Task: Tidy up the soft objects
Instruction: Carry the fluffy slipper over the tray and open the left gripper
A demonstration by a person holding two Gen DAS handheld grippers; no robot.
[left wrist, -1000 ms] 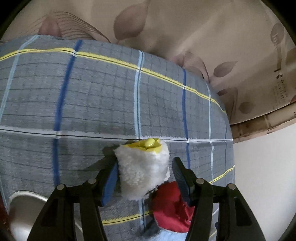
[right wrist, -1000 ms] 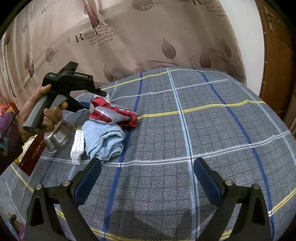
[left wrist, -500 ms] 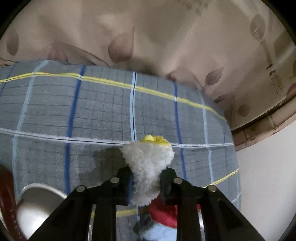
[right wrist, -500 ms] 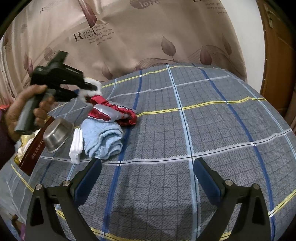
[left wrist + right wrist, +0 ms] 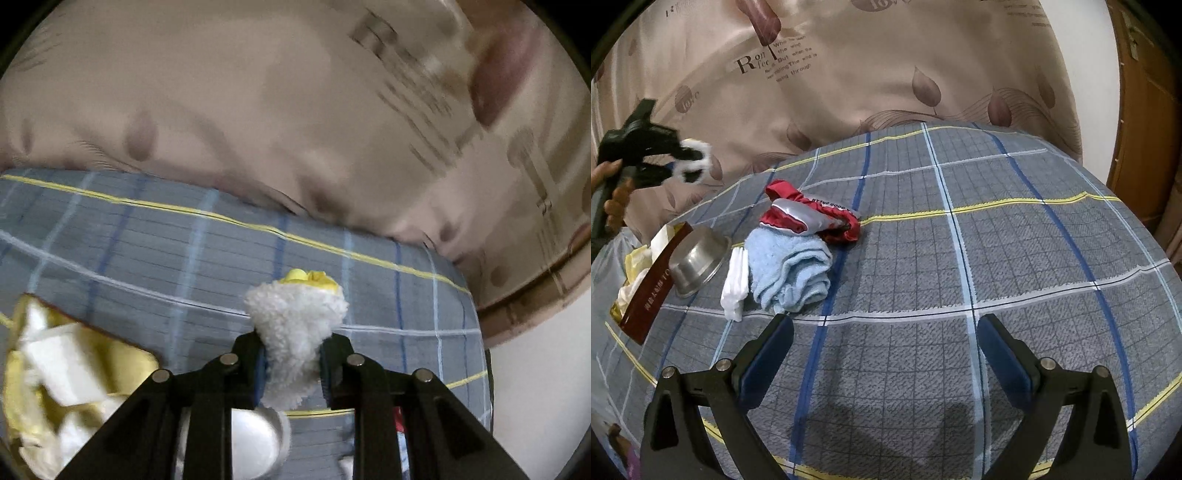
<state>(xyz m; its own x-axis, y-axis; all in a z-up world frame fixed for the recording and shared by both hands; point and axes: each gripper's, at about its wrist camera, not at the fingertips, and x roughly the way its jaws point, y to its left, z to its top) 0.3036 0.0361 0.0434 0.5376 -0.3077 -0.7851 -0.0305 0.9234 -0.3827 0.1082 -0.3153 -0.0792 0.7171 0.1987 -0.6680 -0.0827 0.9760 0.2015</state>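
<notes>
My left gripper [image 5: 293, 354] is shut on a fluffy white soft toy with a yellow top [image 5: 295, 325] and holds it in the air above the bed; it shows at far left in the right wrist view [image 5: 690, 162]. On the plaid bed cover lie a red and silver cloth [image 5: 809, 218], a rolled light blue towel [image 5: 790, 273] and a small white cloth [image 5: 735, 284]. My right gripper [image 5: 882, 354] is open and empty, low over the near part of the bed, short of the towel.
A steel bowl [image 5: 698, 258] lies tipped beside a dark red box [image 5: 653, 280] holding yellow and white cloths [image 5: 55, 373] at the bed's left edge. A beige curtain [image 5: 886, 66] hangs behind. A wooden door [image 5: 1145, 110] stands at right.
My left gripper closed on the white toy, lifted it off the bed and carried it up and left toward the box. My right gripper stayed in place.
</notes>
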